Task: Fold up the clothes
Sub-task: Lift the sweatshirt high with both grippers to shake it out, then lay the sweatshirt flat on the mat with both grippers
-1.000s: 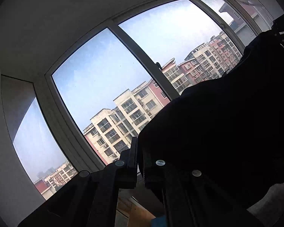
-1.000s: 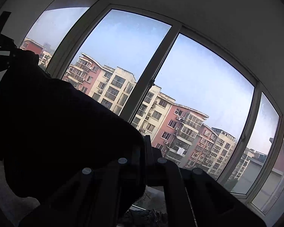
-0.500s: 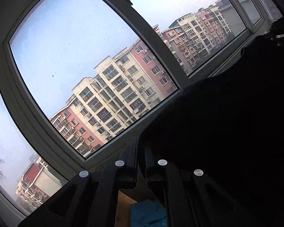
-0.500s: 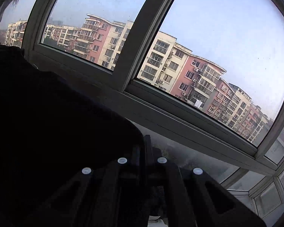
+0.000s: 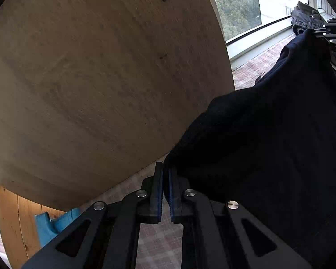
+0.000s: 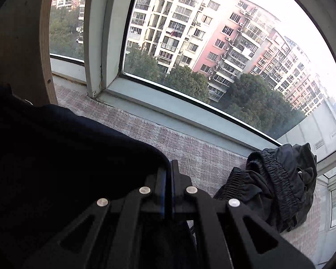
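Note:
A dark navy garment (image 5: 268, 148) hangs stretched between my two grippers. My left gripper (image 5: 165, 168) is shut on one edge of it, and the cloth spreads to the right in the left wrist view. My right gripper (image 6: 169, 164) is shut on the other edge, and the cloth (image 6: 62, 157) fills the left of the right wrist view. The right gripper also shows at the far right of the left wrist view (image 5: 331, 35), holding the garment's far corner.
A round wooden tabletop (image 5: 96, 85) fills the left wrist view, its edge close to the left fingertips. A checked reddish mat (image 6: 190, 148) lies below the window sill (image 6: 190, 109). A crumpled dark garment with an elastic waistband (image 6: 277, 179) lies at the right. A blue object (image 5: 56, 222) sits under the table.
Both grippers have tilted down from the sky and upper windows to the table, mat and sill. The dark garment stays gripped in both.

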The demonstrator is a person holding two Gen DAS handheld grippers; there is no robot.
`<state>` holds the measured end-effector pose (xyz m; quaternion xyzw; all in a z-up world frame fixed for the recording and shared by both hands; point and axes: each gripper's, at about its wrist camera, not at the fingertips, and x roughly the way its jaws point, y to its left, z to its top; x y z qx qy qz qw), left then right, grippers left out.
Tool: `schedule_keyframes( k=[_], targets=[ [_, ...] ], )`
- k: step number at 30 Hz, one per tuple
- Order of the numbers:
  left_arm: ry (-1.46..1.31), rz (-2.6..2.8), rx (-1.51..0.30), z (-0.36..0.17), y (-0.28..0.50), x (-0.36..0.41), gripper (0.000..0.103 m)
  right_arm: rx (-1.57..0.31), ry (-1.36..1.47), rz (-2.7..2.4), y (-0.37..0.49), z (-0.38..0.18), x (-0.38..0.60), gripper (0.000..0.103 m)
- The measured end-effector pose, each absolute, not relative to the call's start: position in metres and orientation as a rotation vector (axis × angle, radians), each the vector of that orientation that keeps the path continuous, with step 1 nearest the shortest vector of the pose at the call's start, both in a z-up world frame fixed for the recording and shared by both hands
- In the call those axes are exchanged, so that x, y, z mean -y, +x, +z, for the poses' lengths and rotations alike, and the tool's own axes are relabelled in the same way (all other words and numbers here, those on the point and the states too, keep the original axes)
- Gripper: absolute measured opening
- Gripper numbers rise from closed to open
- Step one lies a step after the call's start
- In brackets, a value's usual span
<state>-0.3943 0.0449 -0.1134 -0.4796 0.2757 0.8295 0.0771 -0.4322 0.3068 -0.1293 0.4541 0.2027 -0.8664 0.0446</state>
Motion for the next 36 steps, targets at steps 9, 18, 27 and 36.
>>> schedule_keyframes(
  k=[9, 18, 27, 36],
  targets=[
    [-1.519, 2.394, -0.725, -0.135, -0.437, -0.043, 0.026, -0.661, 1.597, -2.533, -0.468, -0.178, -0.310, 0.027],
    [-1.575, 2.374, -0.481, -0.095, -0.352, -0.003, 0.040, -0.500, 1.538, -2.572, -0.417, -0.132, -0.348, 0.038],
    [-1.681, 2.194, -0.342, -0.184, -0.203, -0.040, 0.040, -0.401, 1.618, -2.502, -0.339, -0.123, -0.375, 0.038],
    [-1.654, 2.209, -0.342, -0.161, -0.203, -0.028, 0.003, -0.391, 1.620, -2.562, -0.301, -0.112, -0.404, 0.038]
  ],
)
